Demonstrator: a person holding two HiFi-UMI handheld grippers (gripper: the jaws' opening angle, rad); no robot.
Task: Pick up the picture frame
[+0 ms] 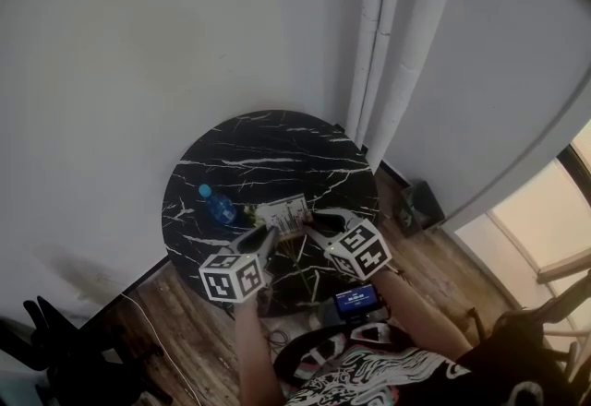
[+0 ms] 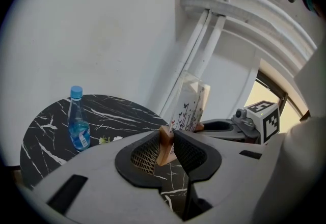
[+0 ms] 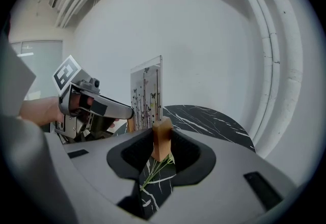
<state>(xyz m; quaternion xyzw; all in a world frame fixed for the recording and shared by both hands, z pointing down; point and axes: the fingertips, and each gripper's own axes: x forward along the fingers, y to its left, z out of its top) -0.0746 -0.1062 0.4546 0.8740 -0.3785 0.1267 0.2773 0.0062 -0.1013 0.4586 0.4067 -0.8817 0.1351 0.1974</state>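
The picture frame (image 1: 284,213) is a clear panel printed with flowers and butterflies (image 2: 191,101) (image 3: 146,93), standing upright on a wooden base. It is over the near part of the round black marble table (image 1: 268,155). My left gripper (image 1: 268,233) (image 2: 165,149) is shut on one end of the wooden base (image 2: 165,145). From the other side, my right gripper (image 1: 309,221) (image 3: 162,141) is shut on the opposite end of the base (image 3: 162,136). Each gripper shows in the other's view, the right gripper (image 2: 229,126) and the left gripper (image 3: 97,106). Whether the base still touches the table is unclear.
A blue-capped water bottle (image 1: 217,206) (image 2: 79,126) stands on the table's left side. A small green sprig (image 3: 155,167) lies on the marble under the frame. White pipes (image 1: 388,44) run up the wall behind. A small dark box (image 1: 420,206) sits on the wood floor at the right.
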